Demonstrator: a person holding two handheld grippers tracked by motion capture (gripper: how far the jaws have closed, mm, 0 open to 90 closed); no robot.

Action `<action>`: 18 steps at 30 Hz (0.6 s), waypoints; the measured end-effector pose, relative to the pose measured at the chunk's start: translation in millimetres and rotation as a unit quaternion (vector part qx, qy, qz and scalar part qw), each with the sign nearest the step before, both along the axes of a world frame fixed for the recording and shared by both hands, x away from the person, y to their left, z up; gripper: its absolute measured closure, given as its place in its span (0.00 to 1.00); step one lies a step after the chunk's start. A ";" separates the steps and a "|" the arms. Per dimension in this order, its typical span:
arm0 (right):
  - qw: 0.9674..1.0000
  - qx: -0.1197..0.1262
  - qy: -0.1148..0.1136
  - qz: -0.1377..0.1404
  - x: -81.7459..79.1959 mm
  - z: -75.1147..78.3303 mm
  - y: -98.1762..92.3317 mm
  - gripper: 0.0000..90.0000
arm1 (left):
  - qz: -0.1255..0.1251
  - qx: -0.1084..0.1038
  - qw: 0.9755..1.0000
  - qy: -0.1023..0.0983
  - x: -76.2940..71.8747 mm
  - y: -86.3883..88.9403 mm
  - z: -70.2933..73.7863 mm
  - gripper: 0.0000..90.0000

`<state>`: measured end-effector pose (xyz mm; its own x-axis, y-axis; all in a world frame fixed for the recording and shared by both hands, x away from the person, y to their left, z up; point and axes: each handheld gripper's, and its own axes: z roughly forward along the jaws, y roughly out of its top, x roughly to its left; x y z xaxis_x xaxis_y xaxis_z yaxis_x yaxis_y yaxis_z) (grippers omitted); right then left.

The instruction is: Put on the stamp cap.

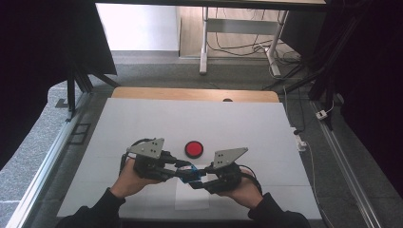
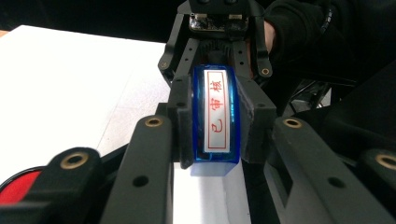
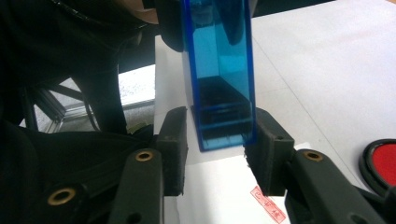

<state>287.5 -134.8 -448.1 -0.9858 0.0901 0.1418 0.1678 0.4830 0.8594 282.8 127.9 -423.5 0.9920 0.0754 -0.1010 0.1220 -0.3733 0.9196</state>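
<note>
The left gripper was seen clamped on a blue translucent plastic stamp, its pads pressed against the two long sides, the red-lettered face turned towards that gripper's own camera. The right gripper was found with its jaws parted a little around the far end of the same stamp; in the right gripper view a thin gap was left at the left pad, while at the right pad contact could not be ruled out. The stamp was held off the table, just above a white sheet of paper, between the two hands, at the near middle of the white table top. Its long axis was laid from one gripper to the other, left to right in the high view, so each tool was met by one end of it. The left hand carried the load; the right was merely alongside. A small red printed mark was visible on the paper beneath. Just beyond the grippers, a round red ink pad in a black rim was set on the table.
</note>
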 end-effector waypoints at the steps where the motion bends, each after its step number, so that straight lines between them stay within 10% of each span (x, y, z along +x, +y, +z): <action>1: 1.000 -0.001 -0.001 -0.001 0.0 0.1 -0.6 0.65 | 0.002 0.001 1.000 0.001 -0.1 0.2 0.3 0.78; 18: 0.999 -0.017 -0.008 -0.050 -0.6 0.5 -11.0 0.53 | 0.035 0.022 0.999 0.000 -0.7 3.6 4.0 0.78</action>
